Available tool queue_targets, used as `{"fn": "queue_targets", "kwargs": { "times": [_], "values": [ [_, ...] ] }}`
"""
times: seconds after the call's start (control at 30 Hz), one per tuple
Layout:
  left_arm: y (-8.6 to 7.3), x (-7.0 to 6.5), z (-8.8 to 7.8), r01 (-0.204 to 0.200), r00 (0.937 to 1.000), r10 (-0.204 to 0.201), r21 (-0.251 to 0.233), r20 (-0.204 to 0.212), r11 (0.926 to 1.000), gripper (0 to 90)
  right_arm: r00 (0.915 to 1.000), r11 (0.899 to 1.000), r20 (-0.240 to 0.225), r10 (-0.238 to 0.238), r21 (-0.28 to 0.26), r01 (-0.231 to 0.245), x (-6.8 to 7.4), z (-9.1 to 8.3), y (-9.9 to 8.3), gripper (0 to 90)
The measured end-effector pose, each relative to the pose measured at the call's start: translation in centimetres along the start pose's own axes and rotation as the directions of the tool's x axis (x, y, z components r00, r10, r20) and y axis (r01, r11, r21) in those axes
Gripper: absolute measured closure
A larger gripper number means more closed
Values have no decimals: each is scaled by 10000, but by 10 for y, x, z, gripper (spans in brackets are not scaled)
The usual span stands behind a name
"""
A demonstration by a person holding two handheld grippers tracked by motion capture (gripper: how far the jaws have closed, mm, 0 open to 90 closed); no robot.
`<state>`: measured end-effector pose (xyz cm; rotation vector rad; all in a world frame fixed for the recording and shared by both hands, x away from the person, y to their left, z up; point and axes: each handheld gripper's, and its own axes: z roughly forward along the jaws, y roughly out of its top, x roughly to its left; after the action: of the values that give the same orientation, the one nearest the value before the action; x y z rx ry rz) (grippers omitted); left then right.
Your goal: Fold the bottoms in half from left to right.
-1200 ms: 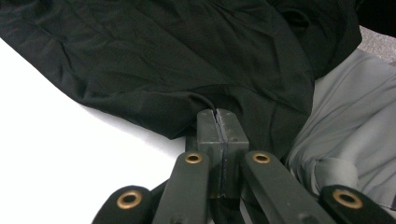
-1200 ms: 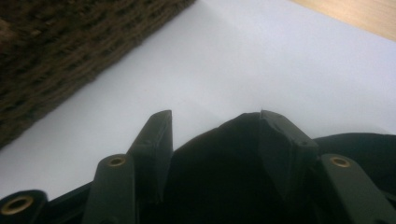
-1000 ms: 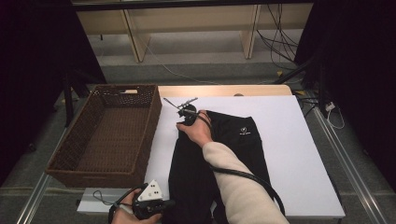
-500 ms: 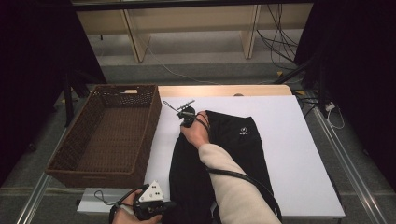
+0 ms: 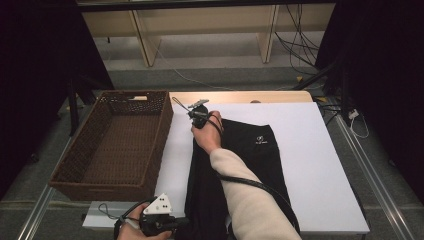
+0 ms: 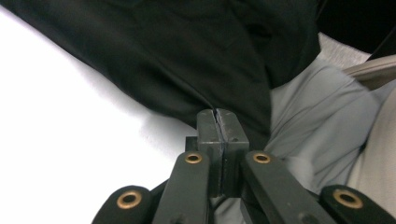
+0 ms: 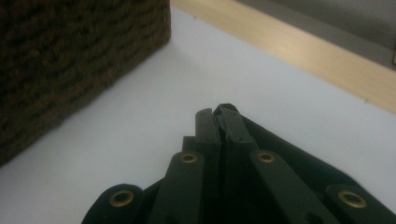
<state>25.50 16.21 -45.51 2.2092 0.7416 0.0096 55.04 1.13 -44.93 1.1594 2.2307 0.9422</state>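
Note:
A black garment (image 5: 250, 150) with a small white logo lies lengthwise on the white table (image 5: 310, 150). At its far left corner my right gripper (image 5: 197, 117) sits with its jaws just closed, and that corner of fabric (image 7: 280, 149) is pinched between them at the tips (image 7: 215, 112). My left gripper (image 5: 177, 224) is at the table's near edge, shut on the garment's near left hem. In the left gripper view the black cloth (image 6: 187, 56) runs into the closed tips (image 6: 219, 114).
A brown wicker basket (image 5: 162, 130) stands on the left of the table, close to the right gripper, its wall (image 7: 70, 60) beside the jaws. A wooden strip (image 7: 303, 51) borders the far edge. A person's grey clothing (image 6: 317, 116) is near the left gripper.
The right gripper's jaws have shut on the garment's far left corner and the hand has risen slightly. The left gripper has stayed still.

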Motion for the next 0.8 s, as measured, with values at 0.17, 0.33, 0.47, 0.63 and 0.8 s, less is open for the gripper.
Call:
{"fn": "queue_targets", "kwargs": {
  "times": [0.17, 0.33, 0.47, 0.63, 0.8],
  "values": [
    [0, 0, -8, 81, 9999, -84, -312, -87, 9995, 890, 10000, 9993, -35, 6, -378, -7, -2, -6, 11, 879],
    [-1, 3, -16, 146, 9998, -157, -750, -136, 9971, 890, 9999, 9973, -141, 99, -725, -109, 0, -10, 20, 879],
    [-1, 4, -23, 106, 9996, -134, -1100, -244, 9939, 890, 9997, 9964, -244, -42, -851, 21, 3, -12, 27, 879],
    [-2, 4, -29, -109, 9989, 44, -1405, -468, 9900, 890, 9994, 9936, -335, -68, -1130, 30, 7, -15, 36, 879],
    [-2, 6, -35, -260, 9977, 154, -1610, -665, 9866, 890, 9990, 9918, -442, -32, -1279, -25, 11, -16, 43, 879]
  ]
}}
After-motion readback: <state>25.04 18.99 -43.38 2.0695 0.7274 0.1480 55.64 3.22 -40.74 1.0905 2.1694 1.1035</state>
